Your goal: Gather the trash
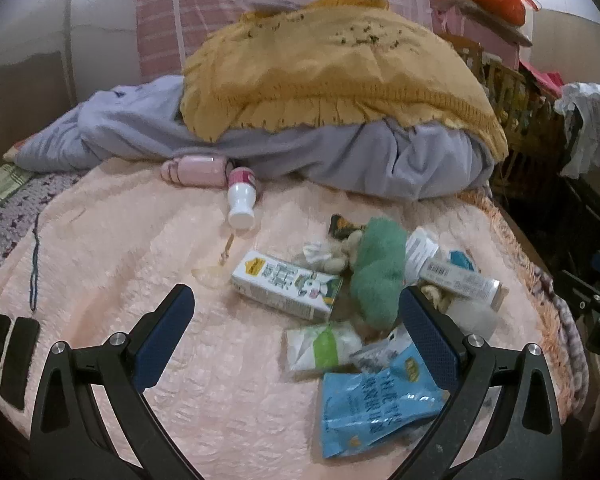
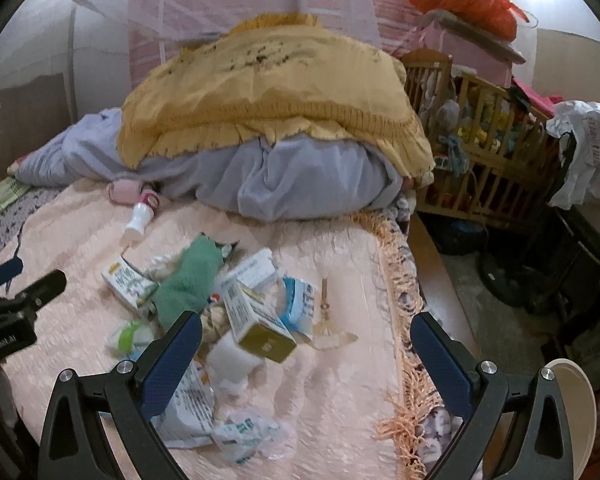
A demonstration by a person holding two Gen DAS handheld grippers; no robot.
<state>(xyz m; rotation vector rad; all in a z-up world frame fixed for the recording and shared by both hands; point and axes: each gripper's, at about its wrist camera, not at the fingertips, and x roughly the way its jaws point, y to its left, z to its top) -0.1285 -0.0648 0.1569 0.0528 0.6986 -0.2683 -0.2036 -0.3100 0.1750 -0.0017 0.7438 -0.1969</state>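
Nothing picked up yet: all the trash is still lying in one pile on the pink blanket [image 1: 120,240] of the bed.
Left gripper [image 1: 296,316]: it is hanging spread wide above the pile, holding nothing.
Right gripper [image 2: 308,340]: it is also spread wide and holding nothing, hanging over the side of the pile near the bed's fringe.
Trash pile: a white milk carton [image 1: 288,284] is lying on its side, a blue snack bag [image 1: 374,404] is sitting closest to the left gripper, and a small tissue pack [image 1: 324,348] is lying between them.
More trash: a gold-ended box [image 2: 256,320] and crumpled wrappers [image 2: 244,432] are sitting near the right gripper.
Maybe not trash: a green fuzzy cloth [image 1: 376,272] is lying right across the pile, touching the cartons, so it is getting in the way.
Farther off: a white bottle [image 1: 242,200] is lying apart from the pile, near the grey bedding [image 1: 340,152].
Bin: I cannot see a trash bag or bin; only a white round rim [image 2: 576,408] is showing at the right edge, and I cannot tell what it is.
Left to do: by the look of it, nearly the whole job.
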